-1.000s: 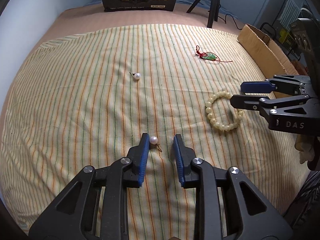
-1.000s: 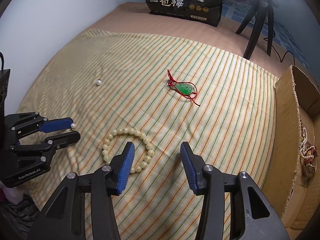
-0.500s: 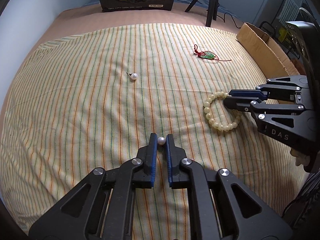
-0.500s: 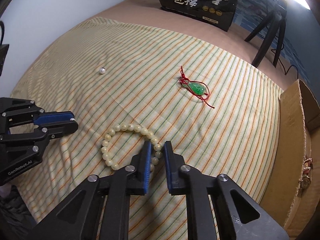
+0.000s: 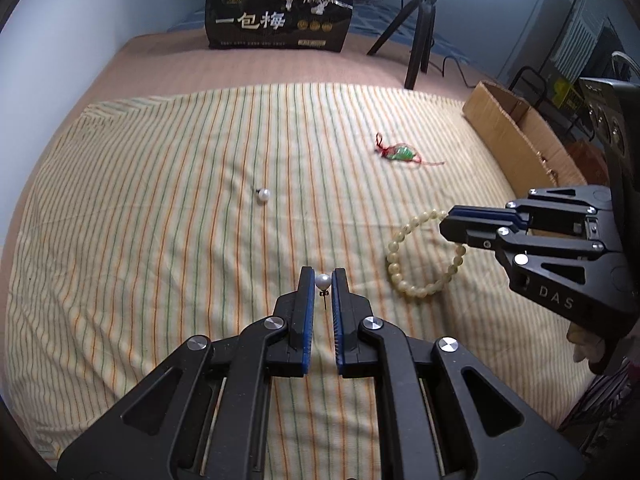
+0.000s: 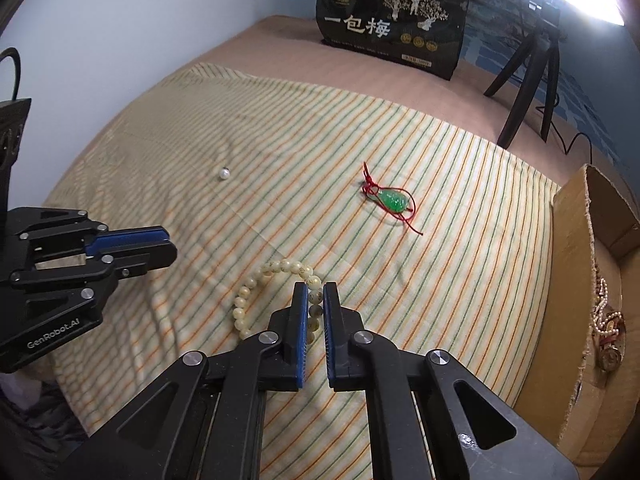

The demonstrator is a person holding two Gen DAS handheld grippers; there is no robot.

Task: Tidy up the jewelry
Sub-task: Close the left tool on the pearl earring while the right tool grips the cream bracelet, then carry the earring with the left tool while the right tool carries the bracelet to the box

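My left gripper (image 5: 322, 277) is shut on a pearl earring (image 5: 322, 281) and holds it above the striped cloth (image 5: 160, 200), its post hanging down. My right gripper (image 6: 315, 294) is shut on a cream bead bracelet (image 6: 276, 270); the bracelet (image 5: 404, 256) hangs from its tips in the left wrist view, lifted off the cloth on that side. A second pearl earring (image 5: 263, 195) lies further back on the cloth, also seen in the right wrist view (image 6: 224, 173). A green pendant on red cord (image 6: 392, 199) lies toward the back right.
A cardboard box (image 6: 592, 280) stands along the cloth's right edge with jewelry (image 6: 606, 332) inside. A black printed bag (image 5: 280, 12) and a tripod (image 5: 420, 28) stand at the back. A blue-grey wall runs along the left.
Both grippers closed: the left on the pearl earring, the right on the bracelet. Both have since lifted their pieces a little off the cloth.
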